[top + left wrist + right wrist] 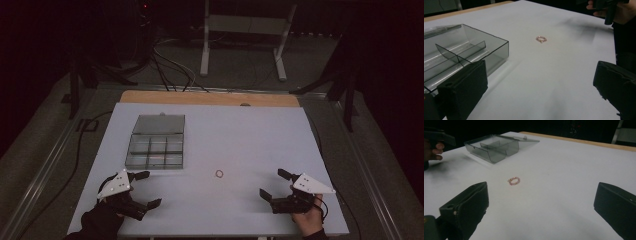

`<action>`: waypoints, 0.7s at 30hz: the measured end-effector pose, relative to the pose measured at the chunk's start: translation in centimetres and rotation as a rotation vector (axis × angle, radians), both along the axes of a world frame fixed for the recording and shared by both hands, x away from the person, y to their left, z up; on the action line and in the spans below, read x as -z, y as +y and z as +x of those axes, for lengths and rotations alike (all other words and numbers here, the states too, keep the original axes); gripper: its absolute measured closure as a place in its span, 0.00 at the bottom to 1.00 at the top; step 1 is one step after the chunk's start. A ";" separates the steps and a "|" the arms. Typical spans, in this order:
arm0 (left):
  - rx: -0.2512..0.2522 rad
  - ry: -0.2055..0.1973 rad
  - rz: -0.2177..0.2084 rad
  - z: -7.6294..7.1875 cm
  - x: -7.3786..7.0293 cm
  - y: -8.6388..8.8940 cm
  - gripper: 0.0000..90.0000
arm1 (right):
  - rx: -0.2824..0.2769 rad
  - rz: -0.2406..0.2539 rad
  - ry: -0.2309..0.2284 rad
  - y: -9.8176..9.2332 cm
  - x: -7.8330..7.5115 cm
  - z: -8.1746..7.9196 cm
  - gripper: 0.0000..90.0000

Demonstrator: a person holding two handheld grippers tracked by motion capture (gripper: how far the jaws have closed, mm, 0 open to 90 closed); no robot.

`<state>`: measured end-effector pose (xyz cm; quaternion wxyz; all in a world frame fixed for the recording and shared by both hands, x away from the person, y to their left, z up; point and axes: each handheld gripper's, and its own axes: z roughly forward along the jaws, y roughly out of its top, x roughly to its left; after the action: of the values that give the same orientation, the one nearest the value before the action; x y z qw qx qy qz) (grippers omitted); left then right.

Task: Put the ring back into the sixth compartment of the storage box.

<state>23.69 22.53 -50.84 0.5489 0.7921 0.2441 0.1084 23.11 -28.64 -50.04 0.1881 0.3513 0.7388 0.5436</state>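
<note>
A small pink beaded ring (pixel 219 173) lies on the white table (pixel 240 130), between both hands; it shows again as the ring (pixel 541 39) and the ring (pixel 513 180). A clear grey compartment box (pixel 155 147) with its lid folded back sits left of centre, seen also as the box (pixel 461 53) and the box (pixel 492 147). My left gripper (pixel 148 189) is open near the front left, just in front of the box. My right gripper (pixel 274 184) is open at the front right, to the right of the ring. Nothing is held between either pair of jaws.
A wooden strip (pixel 210 98) runs along the table's far edge. Beyond it stand a white frame leg (pixel 205 45) and dark cables (pixel 170 70) on the floor. The person's other hand (pixel 434 147) shows far left in the right gripper view.
</note>
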 end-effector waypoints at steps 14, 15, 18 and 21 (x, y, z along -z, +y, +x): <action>0.014 0.005 0.046 0.0 0.2 -0.4 0.00 | -0.003 -0.013 0.019 0.3 0.1 0.2 0.00; 0.028 -0.004 0.065 -0.1 0.1 -0.7 0.00 | 0.000 -0.021 0.017 0.3 0.1 0.2 0.00; 0.046 -0.007 0.080 -0.2 0.0 -1.0 0.00 | 0.007 -0.015 0.017 0.4 0.0 0.2 0.00; 0.049 0.008 0.048 0.0 -0.3 -0.9 0.00 | 0.010 -0.017 0.011 0.4 0.0 0.1 0.00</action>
<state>23.67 21.63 -50.54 0.5314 0.8111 0.2240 0.0975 23.24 -28.23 -50.02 0.1901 0.3562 0.7426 0.5343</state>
